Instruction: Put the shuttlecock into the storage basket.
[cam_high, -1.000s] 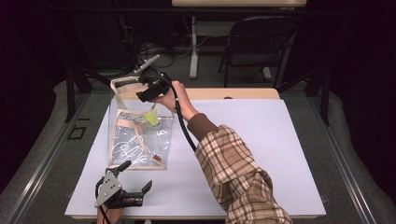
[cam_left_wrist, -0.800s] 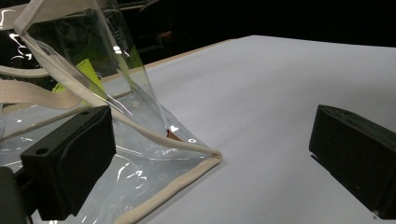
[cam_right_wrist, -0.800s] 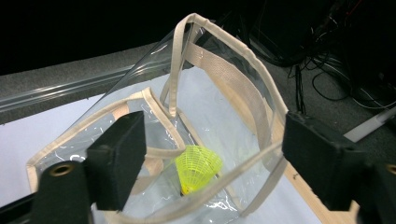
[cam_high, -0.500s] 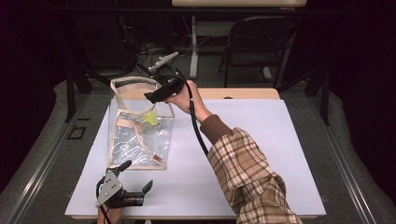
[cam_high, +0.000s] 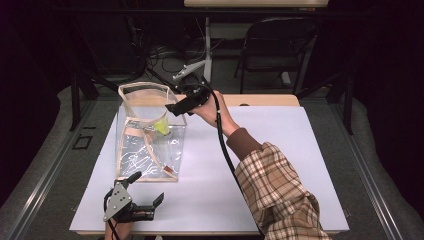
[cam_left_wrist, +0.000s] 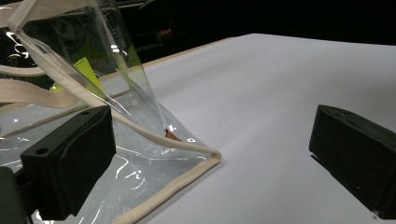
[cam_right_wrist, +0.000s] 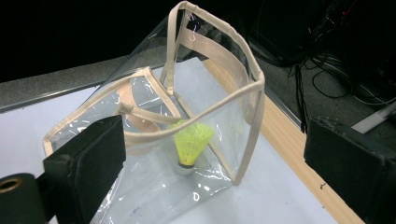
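A clear plastic bag (cam_high: 149, 145) with beige trim and straps stands open on the white table (cam_high: 280, 165), left of centre. A yellow shuttlecock (cam_high: 161, 126) rests inside it, cork end down (cam_right_wrist: 190, 142). My right gripper (cam_high: 173, 108) hovers just above and to the right of the bag's rim, jaws wide open and empty, looking down at the bag (cam_right_wrist: 210, 88). My left gripper (cam_high: 148, 187) lies low near the table's front left edge, open and empty. The bag's lower trimmed corner (cam_left_wrist: 205, 158) lies just ahead of it.
A wooden strip (cam_high: 260, 100) borders the table's far edge. Behind it stand a folding chair (cam_high: 277, 50) and a desk leg amid floor cables (cam_high: 165, 55). Metal rails (cam_high: 45, 165) run along the floor on both sides.
My right gripper has drawn back to the right, away from the bag's mouth. The shuttlecock stays in the bag. The left gripper has not moved.
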